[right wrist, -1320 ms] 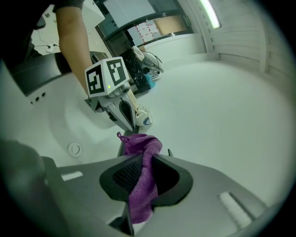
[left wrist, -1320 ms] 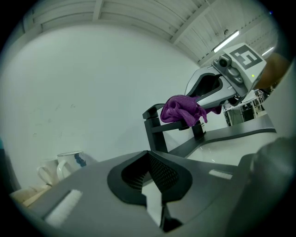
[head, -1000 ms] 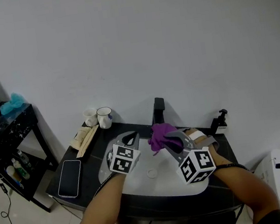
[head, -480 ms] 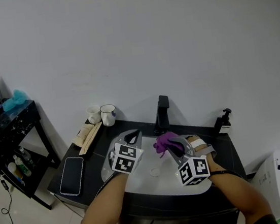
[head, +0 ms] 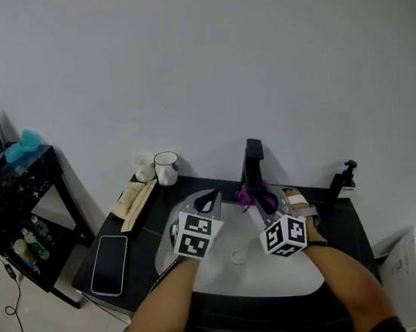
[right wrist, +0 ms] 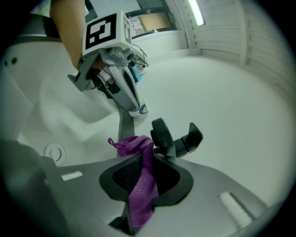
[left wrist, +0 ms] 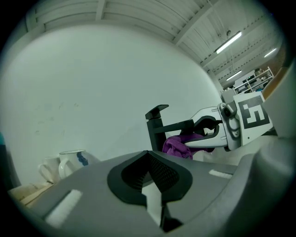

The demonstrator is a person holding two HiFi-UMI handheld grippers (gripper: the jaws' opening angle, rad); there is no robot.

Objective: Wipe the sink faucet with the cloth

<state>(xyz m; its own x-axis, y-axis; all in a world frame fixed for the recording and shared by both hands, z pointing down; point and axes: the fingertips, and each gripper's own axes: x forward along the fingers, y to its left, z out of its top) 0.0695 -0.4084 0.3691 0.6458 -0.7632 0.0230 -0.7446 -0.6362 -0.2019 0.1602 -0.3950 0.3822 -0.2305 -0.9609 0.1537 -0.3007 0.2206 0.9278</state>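
The black faucet stands at the back rim of the white sink. My right gripper is shut on a purple cloth and holds it at the faucet's lower column, under the spout. In the right gripper view the cloth hangs between the jaws, and the faucet is just beyond it. My left gripper hovers over the basin left of the faucet, shut on nothing. The left gripper view shows the faucet, the cloth and the right gripper.
Two mugs and a flat wooden pack sit at the counter's back left. A phone lies at the front left and a soap pump at the back right. A black shelf stands far left. The drain is mid-basin.
The right gripper has carried the purple cloth forward to the faucet column. The left gripper stays beside it over the basin. My head view has shifted a little.
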